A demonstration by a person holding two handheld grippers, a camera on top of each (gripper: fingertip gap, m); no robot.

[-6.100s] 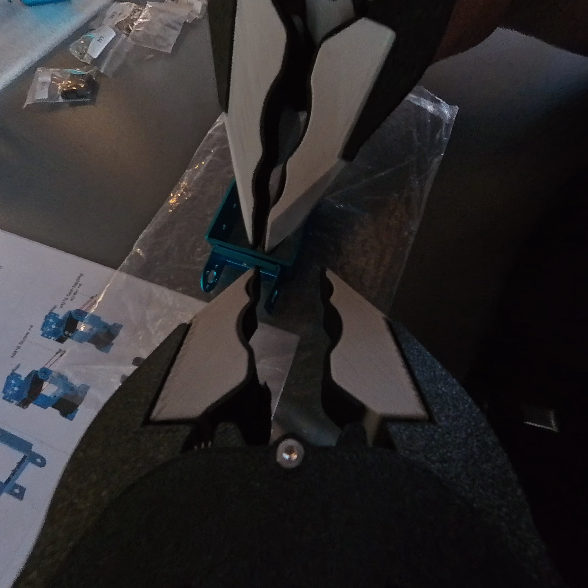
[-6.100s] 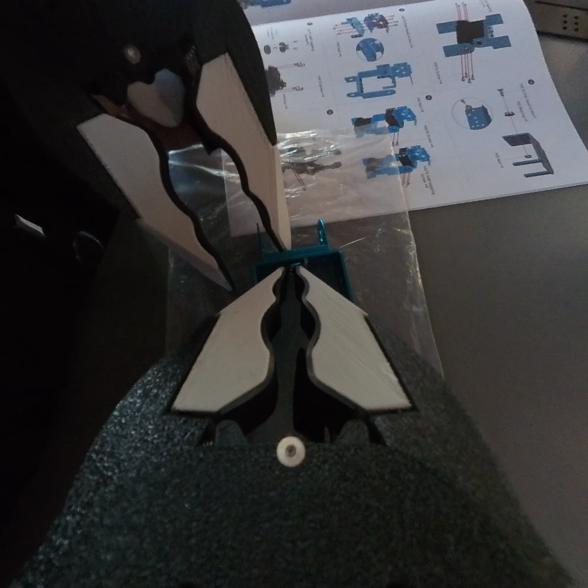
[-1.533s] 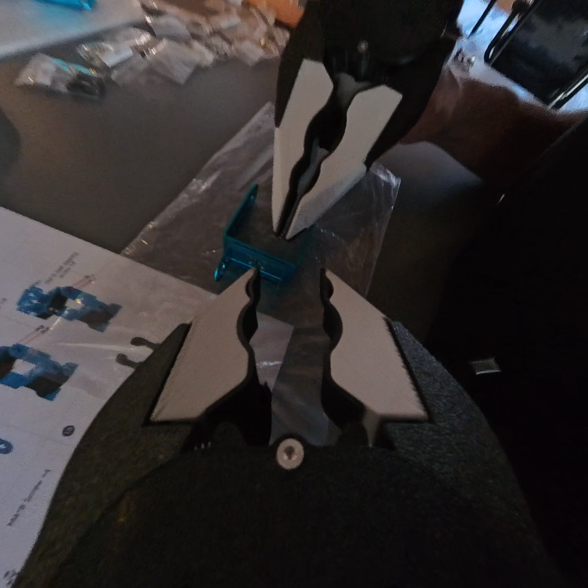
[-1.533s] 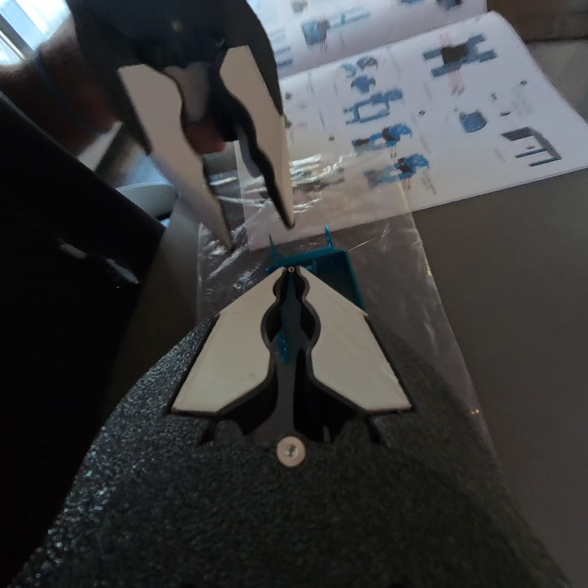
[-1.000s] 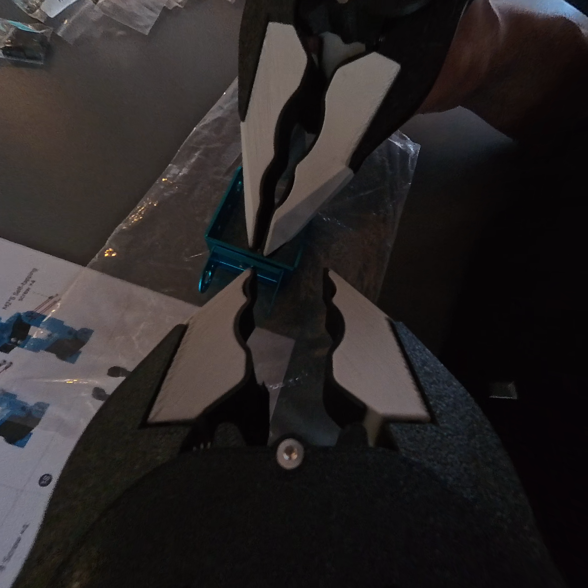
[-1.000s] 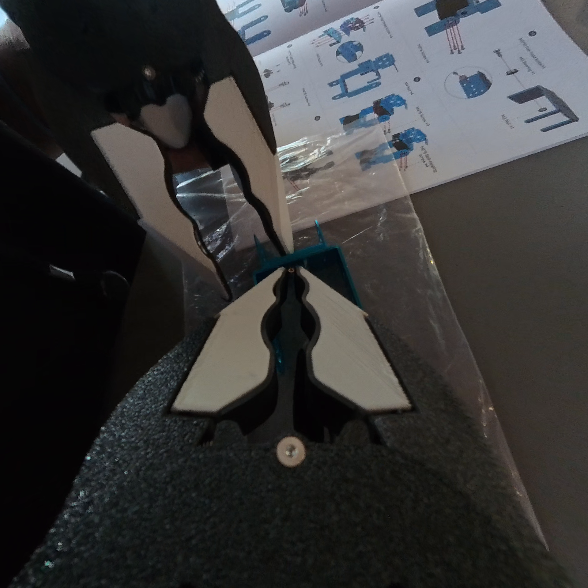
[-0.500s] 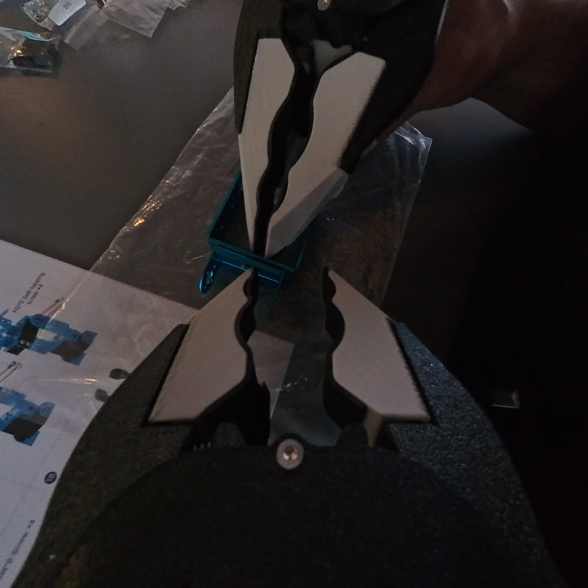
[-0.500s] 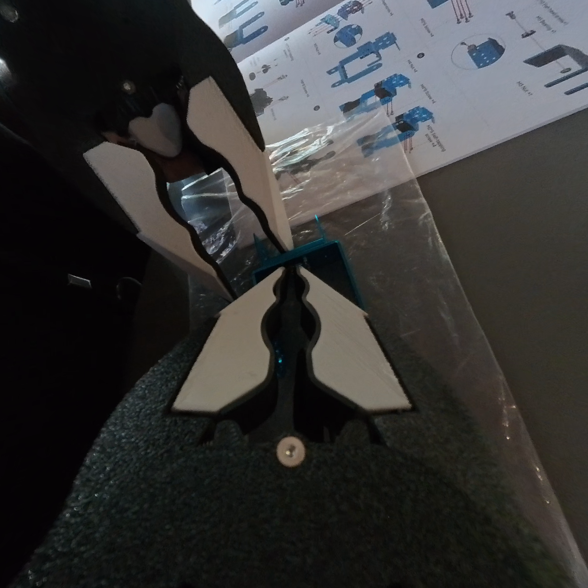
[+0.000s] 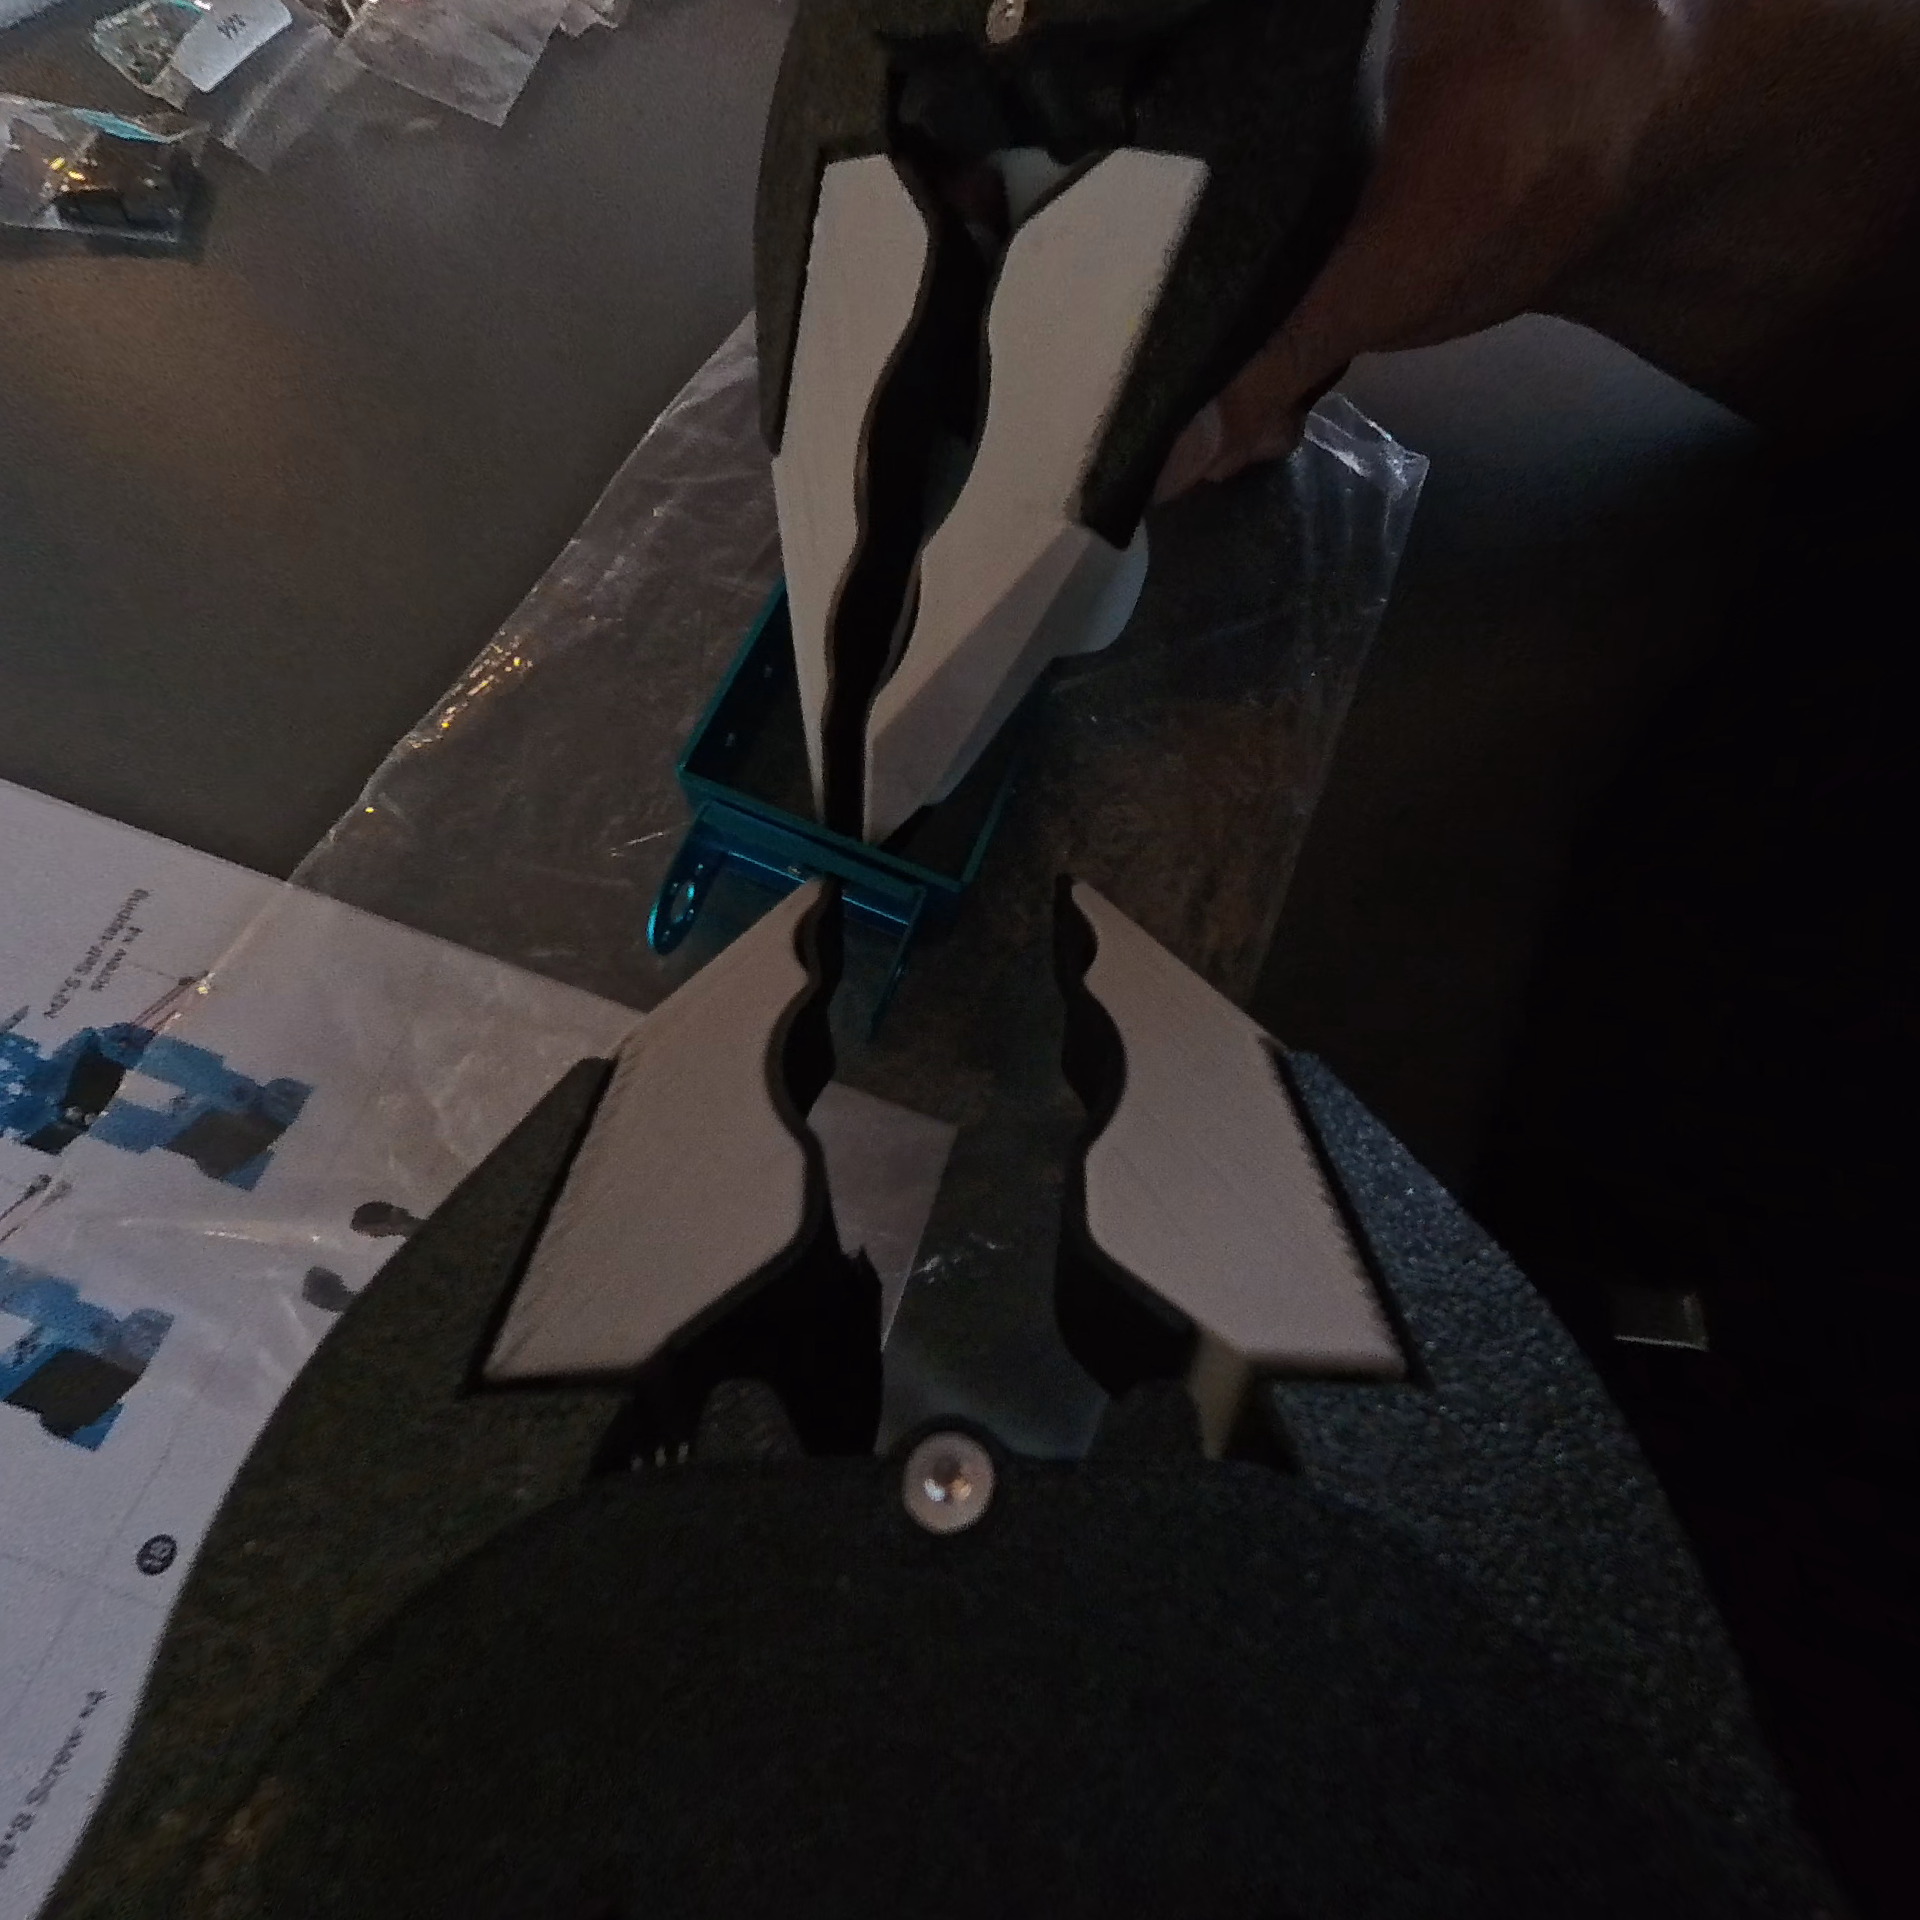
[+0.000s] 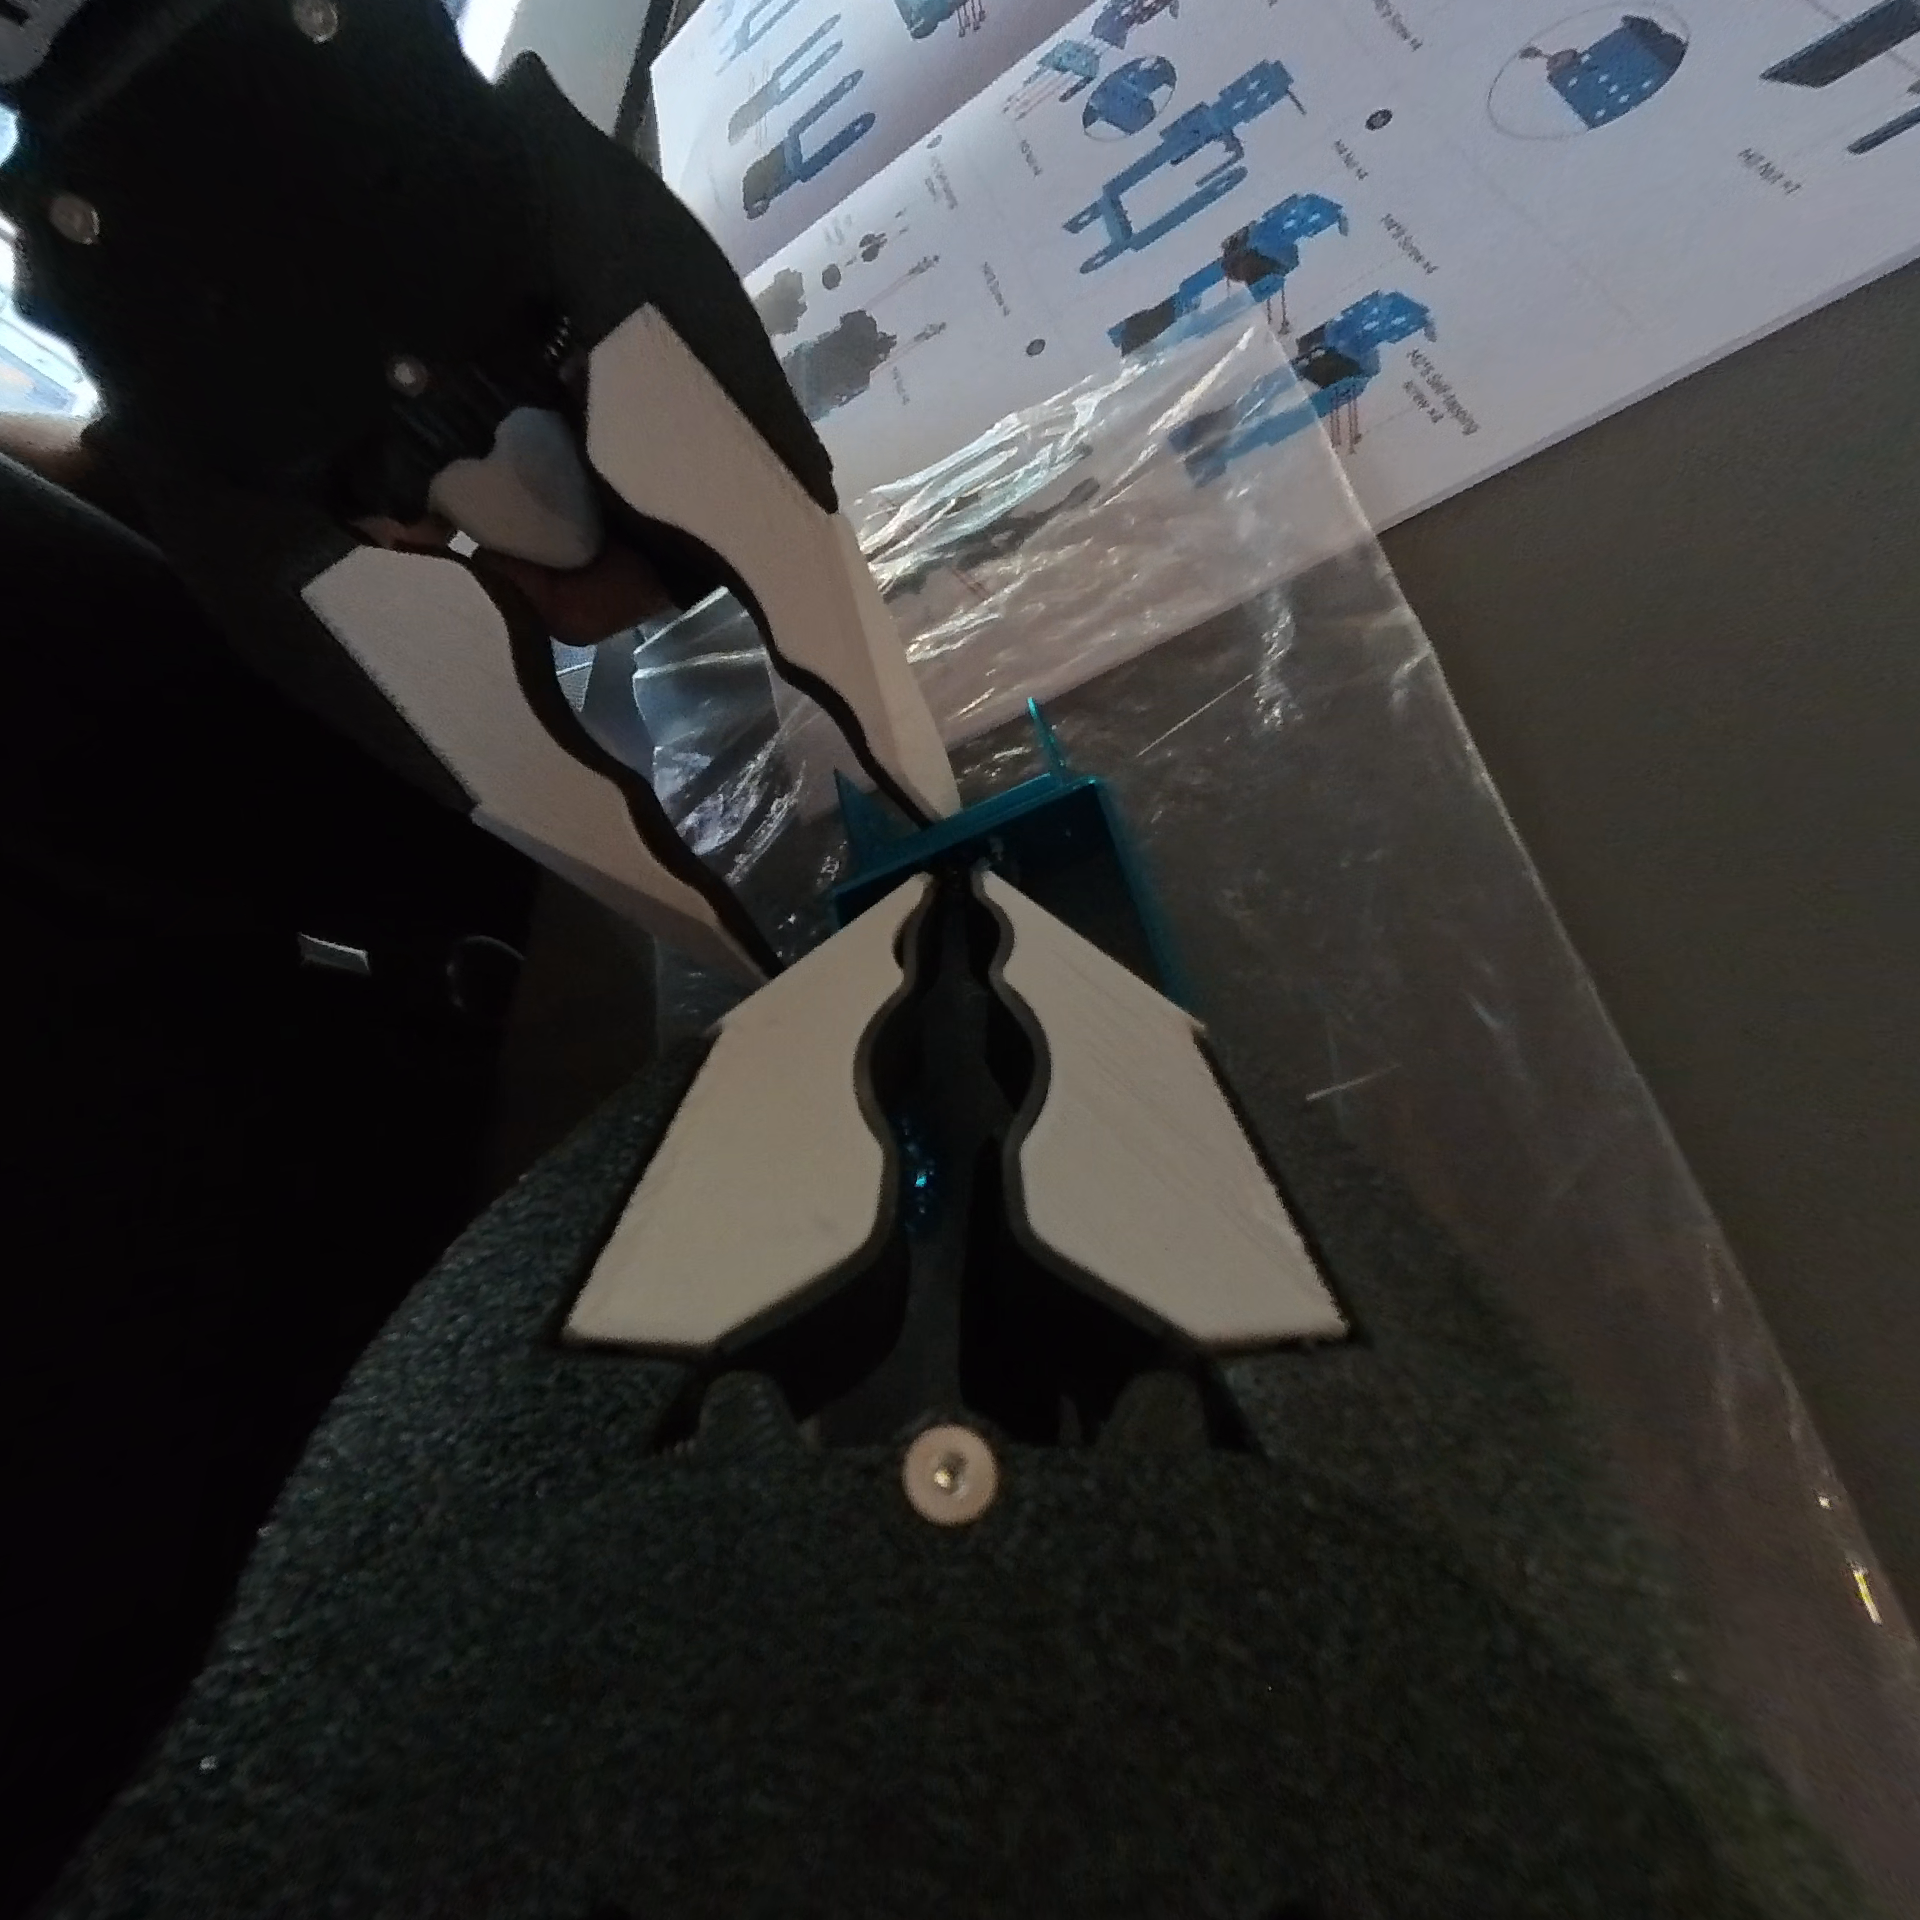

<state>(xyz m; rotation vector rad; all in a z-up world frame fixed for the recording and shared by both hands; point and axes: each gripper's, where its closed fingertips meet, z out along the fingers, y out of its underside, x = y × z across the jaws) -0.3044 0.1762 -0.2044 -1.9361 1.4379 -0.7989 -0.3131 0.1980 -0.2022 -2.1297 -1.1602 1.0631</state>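
A small teal metal bracket (image 9: 732,743) stands on a clear plastic bag (image 9: 540,790) on the grey table. My left gripper (image 9: 945,896) is open, and its left fingertip (image 9: 805,914) rests against the bracket's near wall and tab. My right gripper (image 9: 854,821) comes down from above, its jaws shut, with its tips at the top edge of that wall. In the right wrist view my right gripper (image 10: 961,878) pinches a tiny bright metal part at the bracket (image 10: 1101,862). I cannot tell what kind of part it is. My left gripper (image 10: 857,888) stands open opposite.
A white instruction sheet with blue drawings (image 9: 156,1039) lies partly under the bag and shows in the right wrist view (image 10: 1247,156). Several small clear parts bags (image 9: 104,177) lie at the far left. A person's hand (image 9: 1455,208) holds the right gripper. The table edge is dark to the right. Less than 4 cm separates the two grippers' tips.
My right gripper has lifted and dropped back onto the bracket's wall, staying shut, and now tilts lower. My left gripper stays open against the bracket. The bracket has barely moved.
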